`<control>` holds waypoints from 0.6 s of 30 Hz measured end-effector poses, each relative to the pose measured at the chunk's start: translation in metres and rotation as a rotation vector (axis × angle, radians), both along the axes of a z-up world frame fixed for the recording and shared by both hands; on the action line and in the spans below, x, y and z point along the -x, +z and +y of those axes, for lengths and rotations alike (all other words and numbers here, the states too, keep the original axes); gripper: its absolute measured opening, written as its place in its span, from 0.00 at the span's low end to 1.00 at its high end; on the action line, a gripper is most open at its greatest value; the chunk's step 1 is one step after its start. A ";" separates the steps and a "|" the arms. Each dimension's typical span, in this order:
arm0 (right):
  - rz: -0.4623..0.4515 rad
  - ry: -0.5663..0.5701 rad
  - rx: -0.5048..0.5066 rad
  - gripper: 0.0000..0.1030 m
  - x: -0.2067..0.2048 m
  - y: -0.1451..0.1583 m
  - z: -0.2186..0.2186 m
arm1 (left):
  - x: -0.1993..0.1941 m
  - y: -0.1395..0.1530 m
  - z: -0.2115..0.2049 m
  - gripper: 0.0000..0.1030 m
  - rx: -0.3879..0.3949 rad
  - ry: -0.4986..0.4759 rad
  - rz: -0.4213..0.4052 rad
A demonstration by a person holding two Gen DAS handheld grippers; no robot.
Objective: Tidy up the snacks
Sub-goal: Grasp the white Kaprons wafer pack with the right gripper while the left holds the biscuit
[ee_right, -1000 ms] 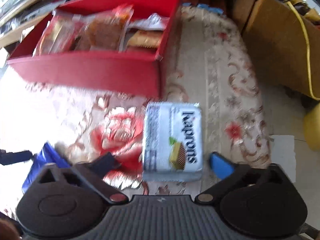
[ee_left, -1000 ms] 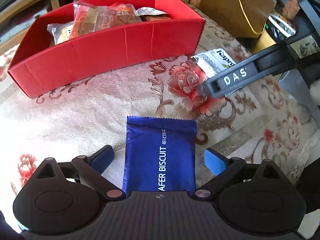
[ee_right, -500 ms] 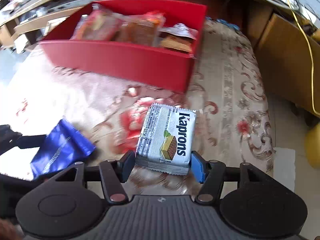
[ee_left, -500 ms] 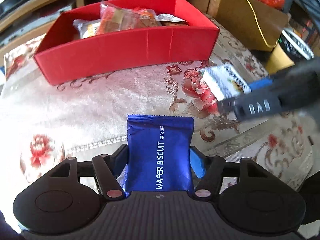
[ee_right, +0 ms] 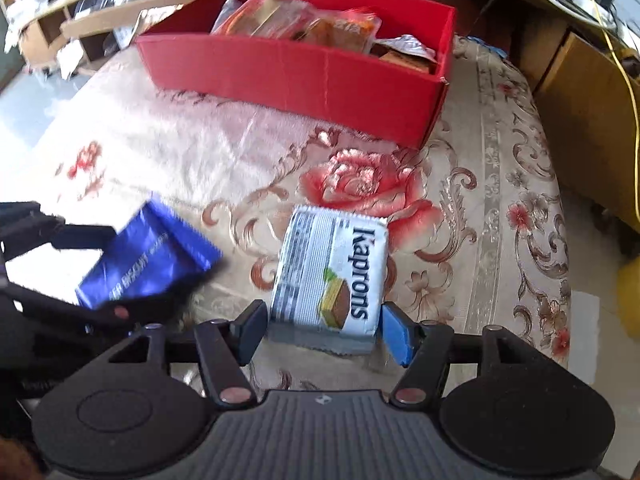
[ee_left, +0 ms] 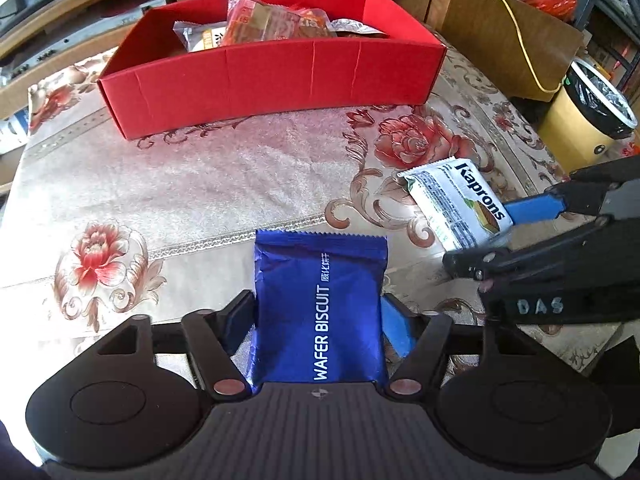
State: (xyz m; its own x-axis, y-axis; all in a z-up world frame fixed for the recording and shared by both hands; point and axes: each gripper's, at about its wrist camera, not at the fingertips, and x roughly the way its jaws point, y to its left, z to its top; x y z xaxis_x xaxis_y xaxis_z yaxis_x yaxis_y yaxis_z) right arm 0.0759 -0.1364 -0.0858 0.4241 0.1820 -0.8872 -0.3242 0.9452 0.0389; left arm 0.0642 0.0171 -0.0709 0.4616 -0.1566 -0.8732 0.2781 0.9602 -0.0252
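1. Since a second ago both tongs have closed in on the packets that lay loose between their spread pads, and both packets now hang clear of the cloth, carried closer to the red box [ee_left: 272, 80].
2. The left tongs [ee_left: 318, 322] clench the blue wafer biscuit packet [ee_left: 320, 308] by its long edges; their jaws, after closing, have just eased a little wider, yet the pads press on the foil on both sides.
3. The right tongs [ee_right: 322, 330] grasp the white Kaprons wafer packet [ee_right: 330, 272] near its lower end; these jaws too have just eased slightly, with the packet between them.
4. In the left wrist view the Kaprons wafer packet [ee_left: 456, 204] shows to the right of the blue packet, held up by the right tongs [ee_left: 492, 232], in front of the red box's right corner.
5. In the right wrist view the blue wafer biscuit packet [ee_right: 148, 256] is blurred at the left, in the left tongs [ee_right: 100, 268], in front of the red box [ee_right: 296, 68].
6. The red box stands open on the worktop [ee_left: 200, 184], which wears a cream cloth with red roses; several wrapped snacks [ee_left: 264, 24] already lie piled toward its back and right.
7. Right of the red box, off the worktop, stand a brown cardboard box [ee_left: 508, 40] and a yellow bin with a black liner [ee_left: 588, 120].
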 end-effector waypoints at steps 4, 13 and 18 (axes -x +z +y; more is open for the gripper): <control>-0.013 -0.014 -0.026 0.65 -0.008 0.003 -0.002 | -0.003 0.003 0.005 0.84 0.009 0.031 -0.020; 0.003 0.018 -0.007 0.50 -0.007 -0.004 0.005 | -0.003 -0.004 0.001 0.76 -0.023 0.011 -0.004; -0.018 0.014 -0.037 0.49 0.004 0.006 0.002 | 0.002 0.003 0.004 0.67 0.022 0.018 0.002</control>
